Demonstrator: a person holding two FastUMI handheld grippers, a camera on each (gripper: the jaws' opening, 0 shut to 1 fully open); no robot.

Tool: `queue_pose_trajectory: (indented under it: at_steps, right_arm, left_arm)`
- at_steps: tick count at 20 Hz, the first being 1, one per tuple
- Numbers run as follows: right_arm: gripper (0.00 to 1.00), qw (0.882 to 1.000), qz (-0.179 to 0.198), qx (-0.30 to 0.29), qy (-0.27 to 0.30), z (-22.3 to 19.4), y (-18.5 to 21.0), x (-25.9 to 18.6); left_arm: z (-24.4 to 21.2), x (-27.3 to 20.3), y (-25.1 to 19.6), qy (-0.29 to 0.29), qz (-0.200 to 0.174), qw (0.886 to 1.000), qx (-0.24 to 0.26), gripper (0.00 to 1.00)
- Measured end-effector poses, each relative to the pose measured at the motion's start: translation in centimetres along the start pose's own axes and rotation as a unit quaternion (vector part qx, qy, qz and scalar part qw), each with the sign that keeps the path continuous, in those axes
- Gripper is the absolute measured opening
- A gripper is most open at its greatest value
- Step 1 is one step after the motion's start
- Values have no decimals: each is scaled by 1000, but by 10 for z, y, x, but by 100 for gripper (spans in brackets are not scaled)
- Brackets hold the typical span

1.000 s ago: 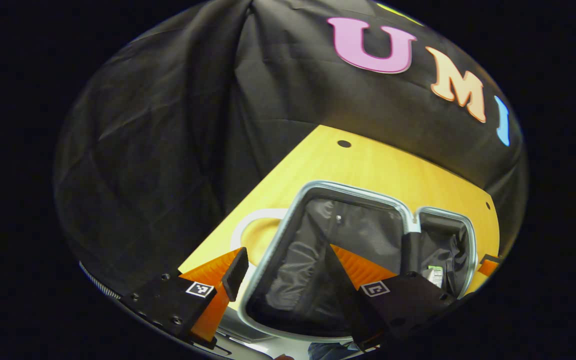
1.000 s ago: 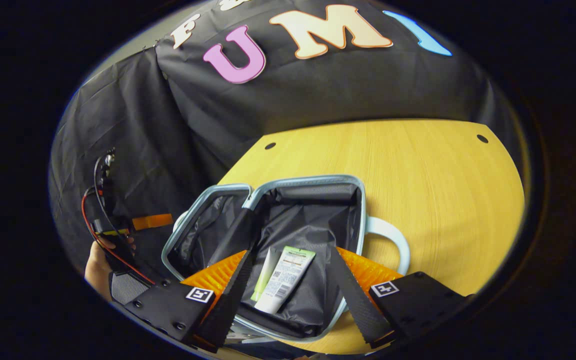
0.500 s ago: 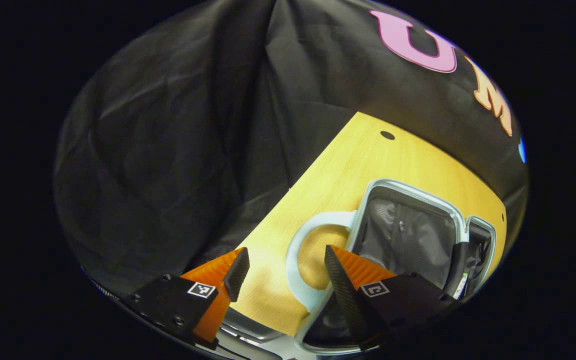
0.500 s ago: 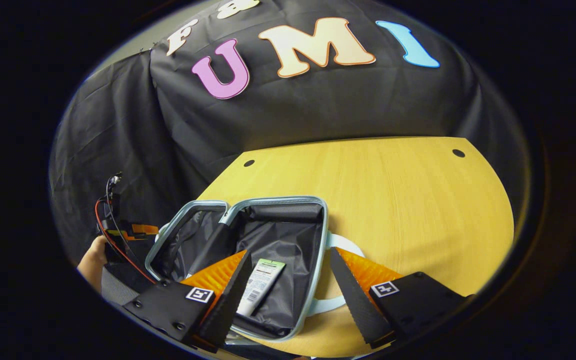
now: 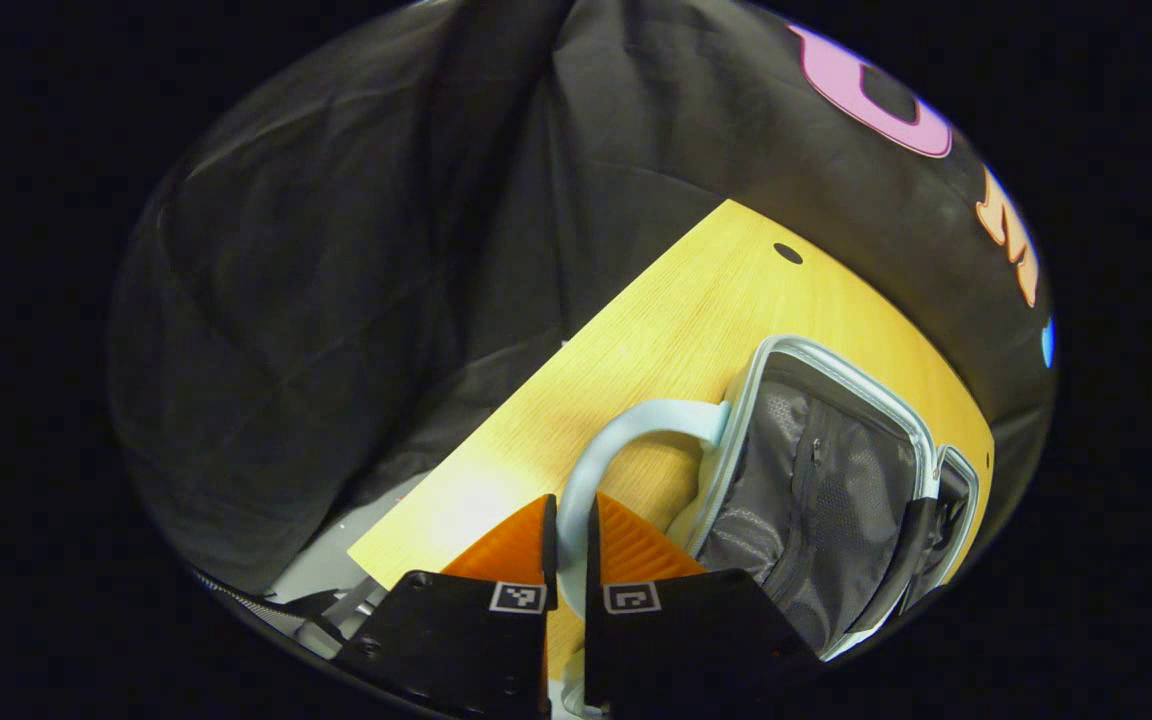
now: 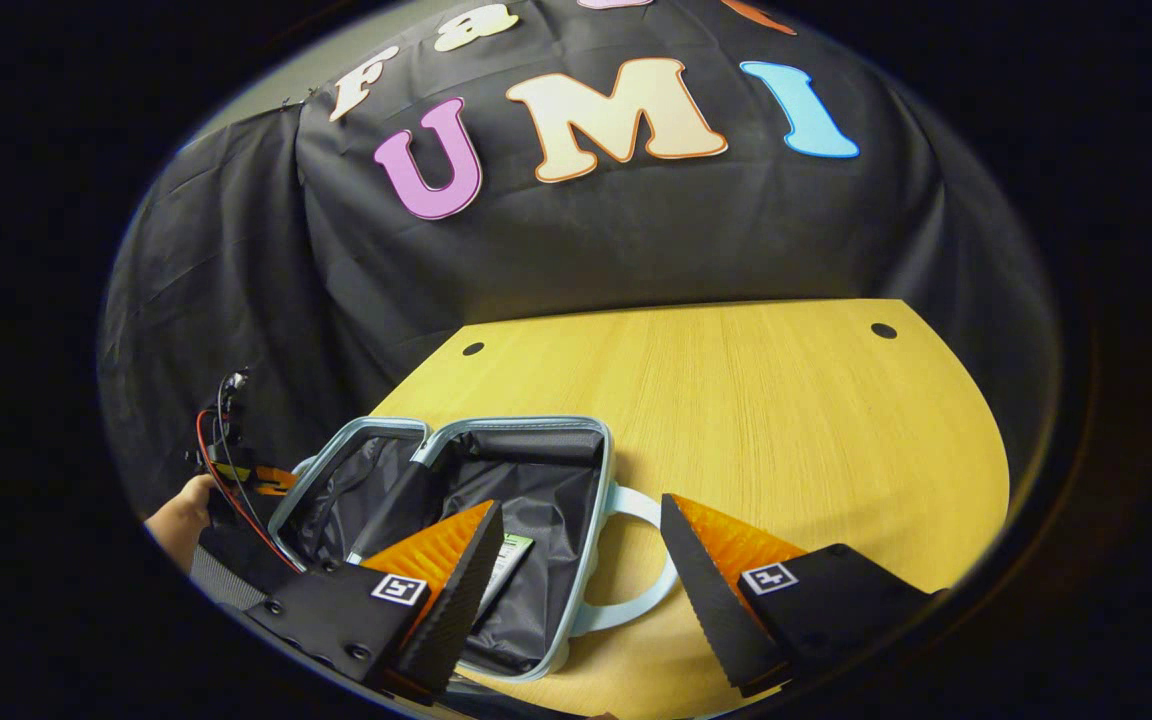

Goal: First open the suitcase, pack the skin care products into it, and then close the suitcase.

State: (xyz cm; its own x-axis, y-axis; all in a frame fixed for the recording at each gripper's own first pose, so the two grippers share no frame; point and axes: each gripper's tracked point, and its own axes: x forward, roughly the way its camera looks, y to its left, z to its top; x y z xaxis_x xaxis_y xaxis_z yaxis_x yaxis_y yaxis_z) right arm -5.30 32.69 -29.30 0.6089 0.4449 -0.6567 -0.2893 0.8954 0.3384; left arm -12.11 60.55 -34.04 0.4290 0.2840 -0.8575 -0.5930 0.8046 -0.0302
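Note:
A pale blue suitcase (image 6: pixel 516 425) lies open on the wooden table (image 6: pixel 786 420), both halves lined in black. A white skin care tube (image 6: pixel 508 555) with a green end rests in the right half, partly behind my right finger. My right gripper (image 6: pixel 581 505) stands open above that half's rim and its handle (image 6: pixel 636 590), holding nothing. In the left gripper view the mesh-lined half (image 5: pixel 841 362) lies to the right. My left gripper (image 5: pixel 570 540) is shut on that half's pale blue handle (image 5: pixel 636 425). In the right gripper view the left gripper (image 6: pixel 236 470) and a hand (image 6: pixel 176 515) appear far left.
The table (image 5: pixel 656 330) has a small dark hole (image 5: pixel 787 253) near its back corner, and two such holes (image 6: pixel 882 330) show along the back edge. Black cloth hangs close behind and to the left. Bare wood stretches right of the suitcase.
My left gripper swung left from over the suitcase's inside to its handle and shut on it. My right gripper drew back and to the right, away from the tube, still open.

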Motion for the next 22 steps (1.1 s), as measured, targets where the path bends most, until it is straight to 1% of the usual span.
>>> queue_pose_trajectory:
  at_steps: [2,5,7,9,10,11,12,14,17,22]
  right_arm:
    - [98,1000,-5,-8,-17,7,-7,-4]
    - [98,999,-4,-21,-46,16,-14,-13]
    - [98,998,7,-36,-48,15,-18,-21]
    - [98,997,4,-46,-56,22,-31,-25]
    - [98,997,12,-42,-59,23,-31,-29]
    - [98,997,15,-42,-65,27,-34,-33]
    - [98,996,13,-45,-72,33,-42,-35]
    - [98,995,10,-51,-87,42,-53,-43]
    - [98,992,5,-59,-115,62,-71,-54]
    - [98,989,11,-61,-132,77,-95,-70]
  left_arm:
    - [9,-12,-2,-19,13,999,23,2]
    - [29,-45,-9,-56,26,997,46,1]
    - [43,-69,-19,-81,24,995,58,1]
    - [59,-94,-32,-99,24,992,72,1]
    - [63,-110,-39,-110,27,991,76,1]
    - [71,-128,-49,-136,26,986,93,1]
    - [73,-143,-58,-151,26,983,106,1]
    - [80,-166,-86,-171,22,977,126,1]
    - [85,-196,-120,-191,12,972,139,1]
    - [79,-236,-182,-217,-26,964,154,1]
